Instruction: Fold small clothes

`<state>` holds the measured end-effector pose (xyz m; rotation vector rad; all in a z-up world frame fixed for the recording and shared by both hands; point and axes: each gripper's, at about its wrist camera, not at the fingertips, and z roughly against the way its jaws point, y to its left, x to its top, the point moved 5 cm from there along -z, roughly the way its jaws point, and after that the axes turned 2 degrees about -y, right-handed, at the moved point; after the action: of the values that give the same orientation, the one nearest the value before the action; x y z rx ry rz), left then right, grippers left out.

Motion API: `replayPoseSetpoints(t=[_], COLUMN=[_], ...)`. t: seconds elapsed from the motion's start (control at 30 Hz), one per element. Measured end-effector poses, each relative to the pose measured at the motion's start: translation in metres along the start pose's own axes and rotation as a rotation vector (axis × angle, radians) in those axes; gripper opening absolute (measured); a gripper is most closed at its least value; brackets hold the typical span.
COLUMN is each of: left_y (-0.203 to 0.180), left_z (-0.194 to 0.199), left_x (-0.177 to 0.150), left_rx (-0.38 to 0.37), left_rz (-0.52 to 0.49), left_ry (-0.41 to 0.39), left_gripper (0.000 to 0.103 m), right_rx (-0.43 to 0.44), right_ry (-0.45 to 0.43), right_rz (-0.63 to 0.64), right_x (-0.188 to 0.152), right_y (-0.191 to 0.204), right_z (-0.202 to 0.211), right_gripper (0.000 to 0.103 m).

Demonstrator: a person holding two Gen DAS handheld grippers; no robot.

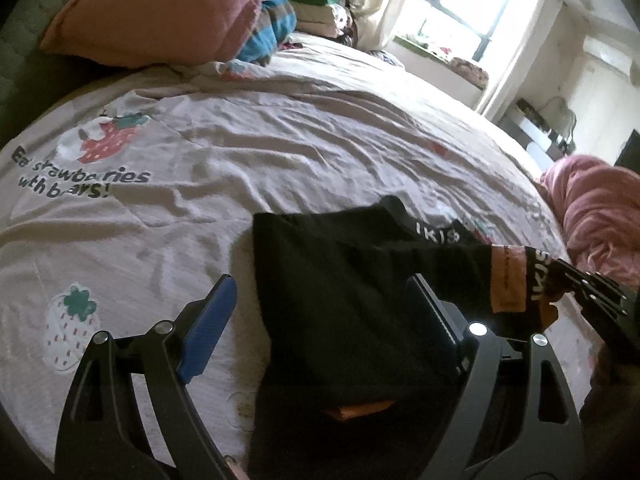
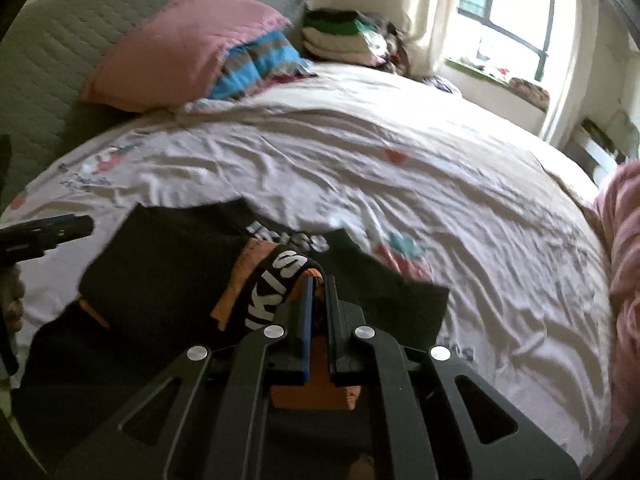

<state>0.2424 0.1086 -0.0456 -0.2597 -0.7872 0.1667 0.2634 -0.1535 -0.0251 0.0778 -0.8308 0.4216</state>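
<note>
Black underwear with an orange lining being handled on a wrinkled bed.

On the left, the left hand-held gripper [image 1: 324,320] hangs wide open over the small black cotton garment with a white-lettered waistband [image 1: 344,280], its blue-padded finger [image 1: 208,332] above the pale strawberry-print bedsheet [image 1: 248,148] and the other finger over the dark cloth (neither seems to press on anything). The garment lies spread on the sheet near the bed's front edge. To the right, the right hand-held gripper [image 2: 318,292] is clamped tight on the waistband and orange lining, lifting that corner off the bed. Behind, a pink quilted pillow [image 2: 180,52] leans on the grey headboard [image 2: 60,52], with a stack of folded clothes [image 2: 340,36] by the window.
</note>
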Motion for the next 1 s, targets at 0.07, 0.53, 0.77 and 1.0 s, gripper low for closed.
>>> replayPoseSetpoints(t=[0.07,0.53,0.77,1.0], left_y=[-0.005,-0.019,-0.019,-0.032], left_z=[-0.002,-0.014,-0.015,-0.022], left_x=[-0.003,-0.015,-0.017,-0.026], left_rx=[0.0,0.004,0.012,0.044], left_rz=[-0.015,-0.077,-0.085,-0.156], left_ry=[0.005,0.045,0.049,0.048], left_gripper=[0.079,0.079,0.079,0.073], right_rx=[-0.004,-0.129,-0.232,-0.09], right_ry=[0.021,0.099,0.096,0.041], right_rz=[-0.012,0.007,-0.016,-0.097], right_x=[-0.008,-0.035,-0.038,-0.034], right_y=[-0.004,-0.014,-0.024,-0.015], right_z=[-0.005,-0.025,-0.023,-0.011], right_gripper=[0.005,0.005,0.01,0.02])
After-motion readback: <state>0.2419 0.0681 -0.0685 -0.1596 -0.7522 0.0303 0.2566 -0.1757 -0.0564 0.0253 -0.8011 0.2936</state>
